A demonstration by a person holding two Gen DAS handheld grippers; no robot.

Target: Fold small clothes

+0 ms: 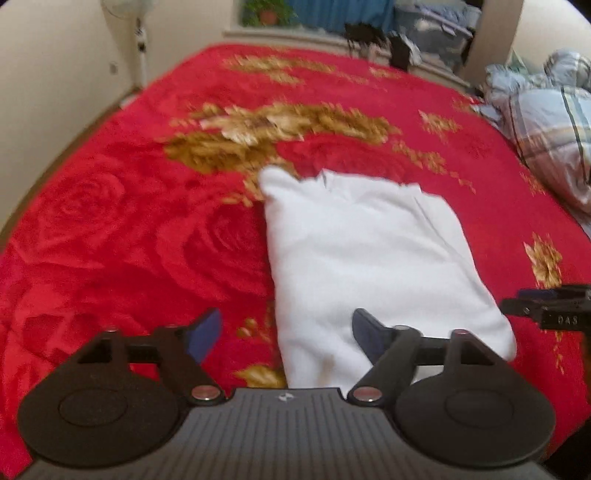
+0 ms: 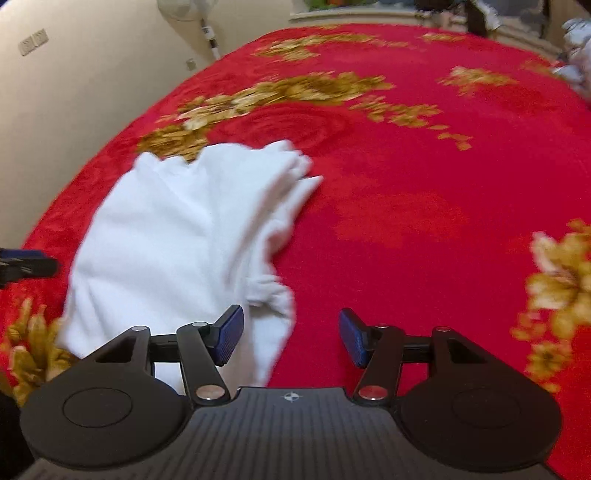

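Observation:
A white garment (image 1: pixel 373 258), folded into a narrow oblong, lies on the red flowered blanket (image 1: pixel 129 221). My left gripper (image 1: pixel 286 332) is open and empty over the garment's near left edge, one finger above cloth, the other above blanket. In the right wrist view the garment (image 2: pixel 177 236) lies to the left with its layered edge bunched on the right side. My right gripper (image 2: pixel 291 336) is open and empty at the garment's near right corner. Each gripper's tip shows at the edge of the other's view: the right one (image 1: pixel 546 310), the left one (image 2: pixel 26 266).
The blanket (image 2: pixel 424 184) covers a bed. A crumpled plaid quilt (image 1: pixel 546 122) lies at the far right. A standing fan (image 1: pixel 138 37) is by the wall at the far left. Clothes and a plant sit on a ledge (image 1: pixel 332 33) behind the bed.

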